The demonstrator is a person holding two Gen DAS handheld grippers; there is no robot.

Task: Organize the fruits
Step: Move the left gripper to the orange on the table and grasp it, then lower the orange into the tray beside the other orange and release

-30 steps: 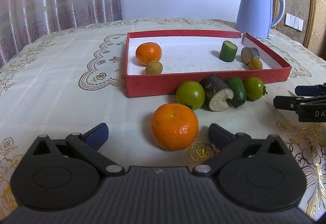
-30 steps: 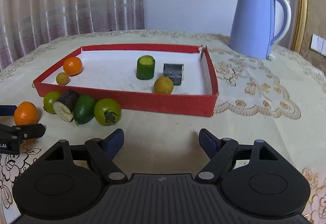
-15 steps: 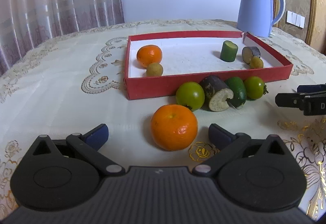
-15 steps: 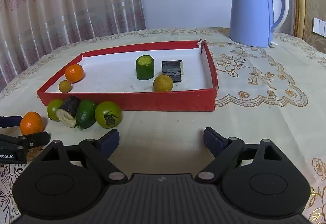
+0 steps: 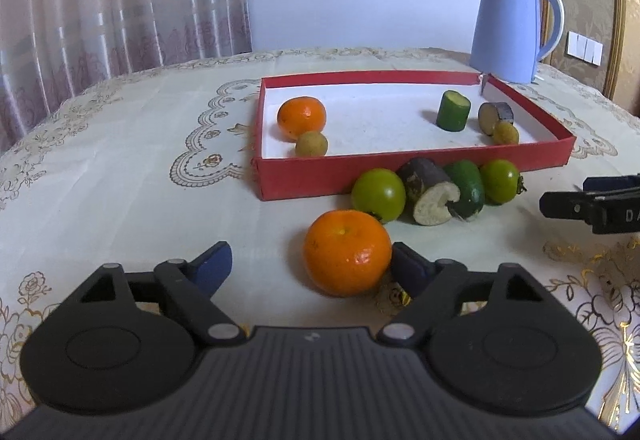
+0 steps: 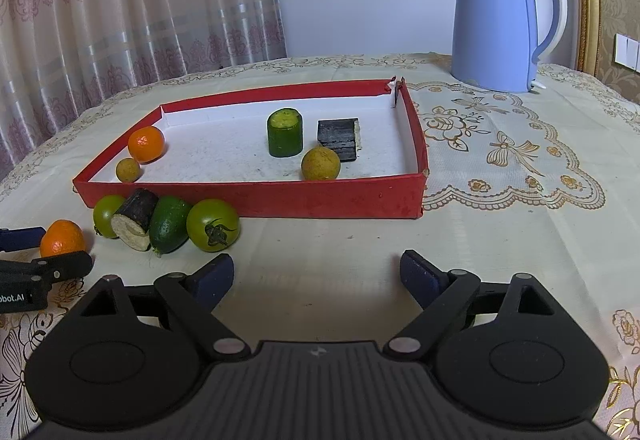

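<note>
A loose orange (image 5: 347, 252) lies on the tablecloth between the jaws of my left gripper (image 5: 310, 262), which are closing. The right pad touches the orange; the left pad (image 5: 216, 264) is still apart from it. Beyond it, two green tomatoes (image 5: 378, 193), a dark cut piece (image 5: 428, 191) and a dark green fruit (image 5: 466, 187) lie against the red tray (image 5: 304, 179). Inside the tray are an orange (image 5: 302, 117), two small yellowish fruits, a cucumber piece (image 5: 453, 110) and a dark block (image 6: 339, 137). My right gripper (image 6: 318, 272) is open over bare cloth, with nothing between its fingers.
A blue kettle (image 6: 500, 23) stands behind the tray's far right corner. Curtains hang behind the round table on the left. The embroidered cloth (image 6: 500, 167) to the right of the tray is bare. Each gripper shows at the edge of the other's view.
The left jaws have narrowed around the loose orange, and the right pad now meets it. The right jaws have spread a little wider. Neither hand has shifted.
</note>
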